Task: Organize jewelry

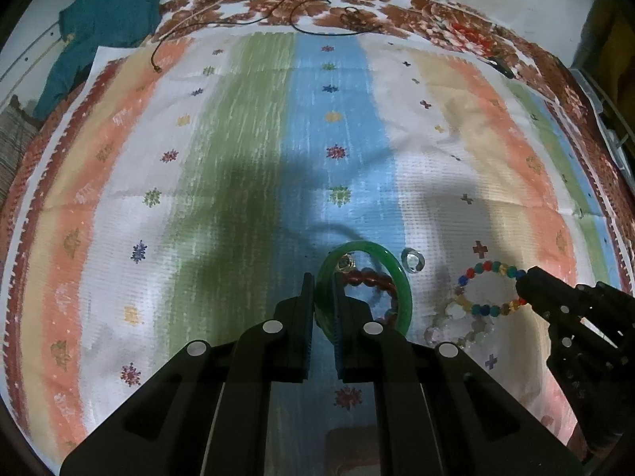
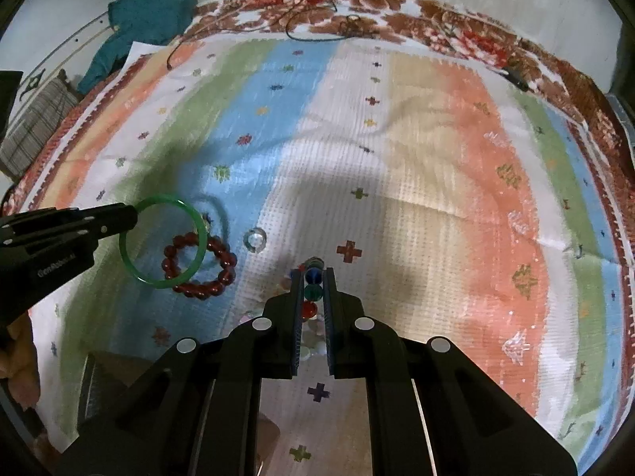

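My left gripper [image 1: 323, 277] is shut on the rim of a green bangle [image 1: 403, 289], which hangs above the striped cloth. Under the bangle lies a dark red bead bracelet [image 1: 377, 277], with a small gold-coloured ring [image 1: 345, 263] beside it. My right gripper [image 2: 311, 273] is shut on a multicolour bead bracelet [image 2: 312, 291], seen edge-on between its fingers. The left wrist view shows that bracelet [image 1: 490, 309] as a loop held off the cloth. A pale bead bracelet [image 1: 456, 329] lies beneath it. A clear ring [image 2: 254, 240] rests between the two groups.
The striped cloth [image 1: 238, 139] covers a floral sheet [image 2: 456, 27]. Thin cords [image 1: 317, 20] lie along the far edge and a teal garment [image 1: 103, 27] sits at the far left. A dark box-like thing [image 2: 99, 380] is at the near left.
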A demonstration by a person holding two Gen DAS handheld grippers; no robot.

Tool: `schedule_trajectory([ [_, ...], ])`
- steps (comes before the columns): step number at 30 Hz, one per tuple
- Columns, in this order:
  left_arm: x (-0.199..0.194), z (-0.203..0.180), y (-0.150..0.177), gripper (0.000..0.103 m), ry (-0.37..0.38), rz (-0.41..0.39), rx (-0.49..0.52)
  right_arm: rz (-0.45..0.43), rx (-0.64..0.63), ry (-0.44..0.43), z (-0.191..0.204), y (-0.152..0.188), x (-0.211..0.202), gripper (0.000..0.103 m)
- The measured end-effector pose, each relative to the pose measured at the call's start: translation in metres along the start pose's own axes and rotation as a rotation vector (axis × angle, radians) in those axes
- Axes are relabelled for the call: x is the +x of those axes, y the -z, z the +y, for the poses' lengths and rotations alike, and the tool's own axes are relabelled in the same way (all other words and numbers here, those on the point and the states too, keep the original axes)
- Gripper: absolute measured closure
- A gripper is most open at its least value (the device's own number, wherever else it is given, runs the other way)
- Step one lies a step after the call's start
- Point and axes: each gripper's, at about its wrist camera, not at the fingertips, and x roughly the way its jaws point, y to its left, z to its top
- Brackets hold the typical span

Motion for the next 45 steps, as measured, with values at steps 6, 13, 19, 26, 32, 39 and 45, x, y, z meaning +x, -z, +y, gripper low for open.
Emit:
schedule_trajectory([
  [6, -0.009, -0.002, 0.003, 0.095, 0.007, -0.002, 0.012, -0.016, 0.014, -0.005, -0.003, 0.002, -0.011, 0.093],
  [13, -0.02, -0.006, 0.007, 0.095, 0.005, -0.016, 0.025, -0.026, 0.024, -0.008, -0.004, 0.007, -0.021, 0.093],
  [19, -0.03, -0.009, 0.01, 0.095, -0.002, -0.032, 0.032, -0.037, 0.017, 0.001, -0.001, 0.01, -0.03, 0.093],
  [26, -0.042, -0.014, 0.014, 0.095, -0.008, -0.051, 0.05, -0.049, 0.012, 0.0, 0.005, 0.014, -0.04, 0.093],
  [32, -0.052, -0.018, 0.019, 0.095, -0.012, -0.069, 0.063, -0.062, 0.007, 0.004, 0.008, 0.017, -0.049, 0.093],
  [39, -0.065, -0.021, 0.023, 0.095, 0.003, -0.093, 0.07, -0.092, 0.012, 0.001, 0.01, 0.021, -0.066, 0.092],
  [45, -0.074, -0.023, 0.028, 0.095, 0.013, -0.101, 0.072, -0.125, 0.008, 0.007, 0.014, 0.024, -0.08, 0.093],
])
